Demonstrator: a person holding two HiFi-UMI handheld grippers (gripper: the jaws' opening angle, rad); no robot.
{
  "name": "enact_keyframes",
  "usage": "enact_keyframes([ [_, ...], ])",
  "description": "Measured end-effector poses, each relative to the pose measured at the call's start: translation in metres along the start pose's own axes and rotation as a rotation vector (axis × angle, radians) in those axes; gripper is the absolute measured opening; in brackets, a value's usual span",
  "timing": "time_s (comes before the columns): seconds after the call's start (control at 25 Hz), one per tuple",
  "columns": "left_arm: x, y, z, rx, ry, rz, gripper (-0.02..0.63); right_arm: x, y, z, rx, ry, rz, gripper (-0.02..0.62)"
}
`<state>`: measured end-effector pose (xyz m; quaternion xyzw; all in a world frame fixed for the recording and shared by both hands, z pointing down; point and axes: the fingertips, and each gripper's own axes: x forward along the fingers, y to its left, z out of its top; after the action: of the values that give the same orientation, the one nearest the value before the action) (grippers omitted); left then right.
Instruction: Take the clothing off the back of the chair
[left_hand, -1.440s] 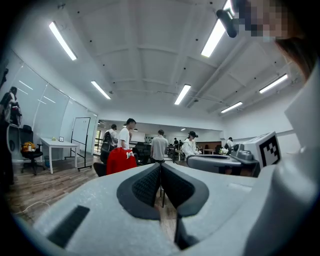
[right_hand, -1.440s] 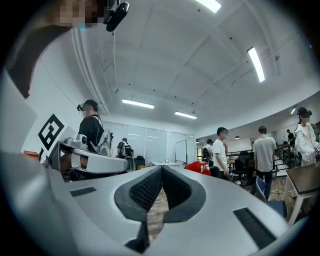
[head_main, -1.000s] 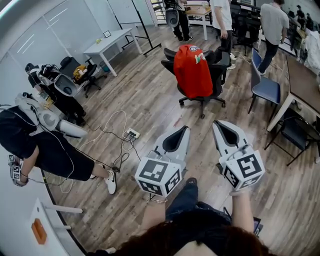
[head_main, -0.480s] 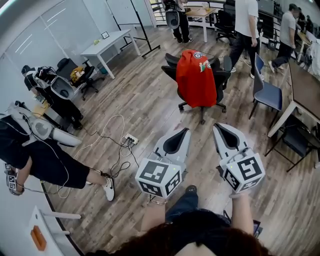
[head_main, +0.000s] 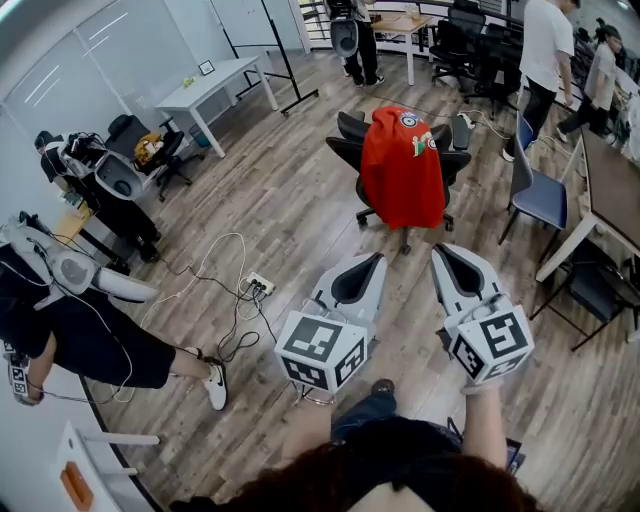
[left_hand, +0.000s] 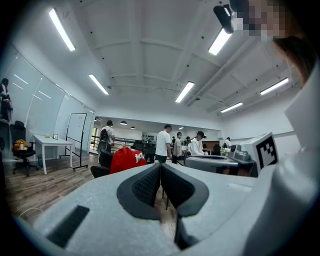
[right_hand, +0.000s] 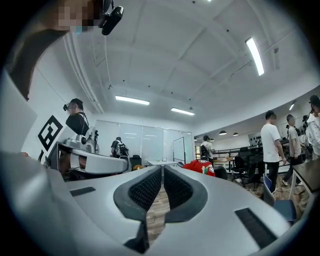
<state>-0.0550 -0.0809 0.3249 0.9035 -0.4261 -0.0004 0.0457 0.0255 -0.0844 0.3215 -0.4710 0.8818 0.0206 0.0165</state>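
Note:
A red garment (head_main: 402, 165) hangs over the back of a black office chair (head_main: 350, 135) on the wooden floor, straight ahead of me. My left gripper (head_main: 372, 259) and right gripper (head_main: 441, 250) are held level side by side, well short of the chair, both pointing toward it. The left jaws are shut and empty (left_hand: 160, 165); the red garment (left_hand: 125, 159) shows small beyond them, to their left. The right gripper (right_hand: 162, 168) has its jaws just starting to open, a hairline slit with nothing between them; the garment (right_hand: 200, 166) lies past them, to the right.
A seated person with gear (head_main: 70, 300) is at the left. A power strip and cables (head_main: 260, 287) lie on the floor. A blue chair (head_main: 541, 195) and dark table (head_main: 612, 175) stand at the right, a white table (head_main: 215, 82) far left, people (head_main: 548, 45) behind.
I have moved forward with both grippers; the chair and red garment look nearer and sit further right in the head view. People at the back have walked to the right.

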Motion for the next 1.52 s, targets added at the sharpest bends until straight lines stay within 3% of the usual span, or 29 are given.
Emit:
enact_keyframes([
  [0.4, 0.02, 0.047, 0.011, 0.0, -0.017, -0.034, 0.017, 0.046, -0.01, 0.004, -0.01, -0.007, -0.042, 0.005],
  [0.88, 0.063, 0.064, 0.014, -0.011, -0.003, -0.072, 0.018, 0.067, -0.045, 0.005, 0.007, -0.007, -0.081, 0.021],
  [1.4, 0.13, 0.097, 0.022, -0.025, -0.021, -0.034, 0.025, 0.114, -0.109, 0.003, -0.004, -0.018, -0.038, 0.046],
  [1.52, 0.141, 0.106, 0.02, -0.035, -0.018, -0.023, 0.065, 0.124, -0.12, -0.002, 0.0, -0.013, -0.032, 0.052],
])
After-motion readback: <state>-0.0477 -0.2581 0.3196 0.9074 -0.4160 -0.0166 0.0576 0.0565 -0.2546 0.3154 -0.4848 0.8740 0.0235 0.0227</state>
